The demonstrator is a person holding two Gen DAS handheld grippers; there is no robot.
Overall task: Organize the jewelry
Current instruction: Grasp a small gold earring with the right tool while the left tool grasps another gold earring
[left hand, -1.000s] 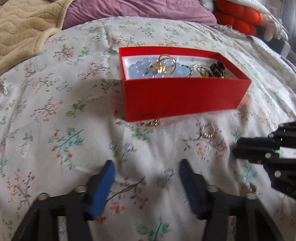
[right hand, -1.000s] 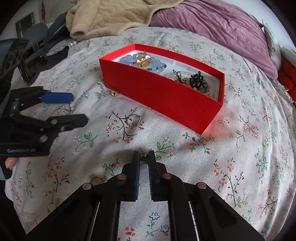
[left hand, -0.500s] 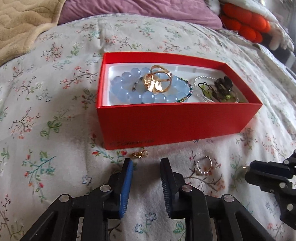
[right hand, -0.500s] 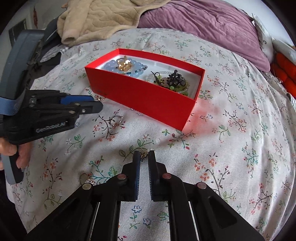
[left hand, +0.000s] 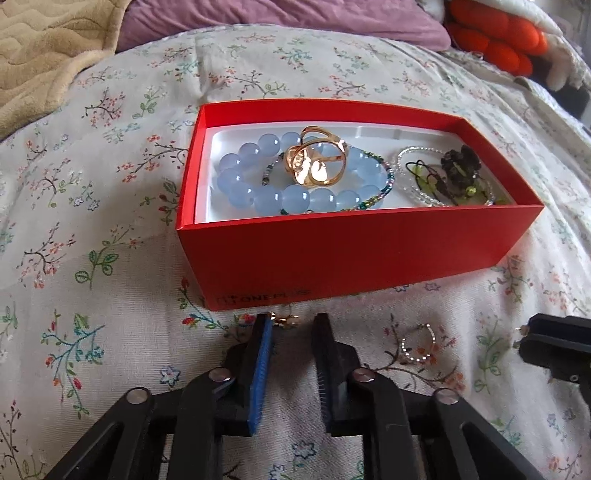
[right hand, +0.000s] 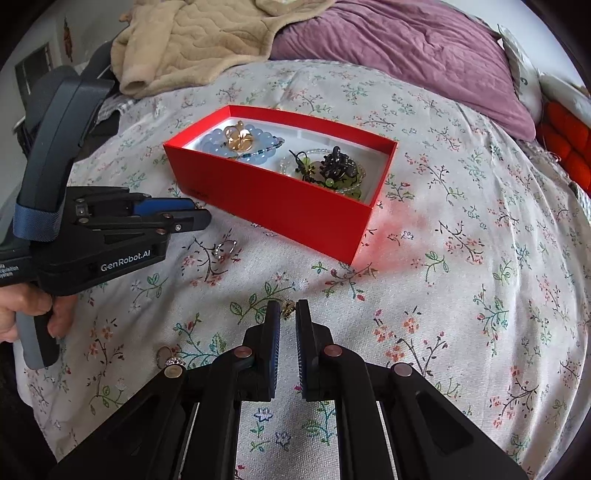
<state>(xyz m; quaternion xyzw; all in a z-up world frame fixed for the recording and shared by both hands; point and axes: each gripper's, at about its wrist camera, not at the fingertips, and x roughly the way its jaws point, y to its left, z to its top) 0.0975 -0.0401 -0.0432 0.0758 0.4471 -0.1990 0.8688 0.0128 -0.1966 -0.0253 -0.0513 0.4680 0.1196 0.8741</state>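
Observation:
A red box point(left hand: 369, 254) point(right hand: 295, 206) on the floral bedspread holds a blue bead bracelet point(left hand: 258, 192), a gold ring point(left hand: 317, 162) and dark green jewelry point(left hand: 458, 170). My left gripper point(left hand: 291, 325) is open, its tips on either side of a small gold piece point(left hand: 284, 320) lying just in front of the box. A silver ring point(left hand: 417, 343) point(right hand: 223, 249) lies to its right. My right gripper point(right hand: 288, 310) is shut on a small gold piece point(right hand: 288, 308) and holds it above the bedspread.
A beige blanket point(right hand: 192, 40) and a purple pillow point(right hand: 406, 48) lie behind the box. Orange cushions point(left hand: 491, 33) sit at the far right. Another small ring point(right hand: 166, 358) lies near my right gripper's left arm. My left gripper shows in the right wrist view point(right hand: 173, 218).
My left gripper has moved forward to the box and narrowed around the small gold piece. My right gripper stayed shut on its piece and drew back a little.

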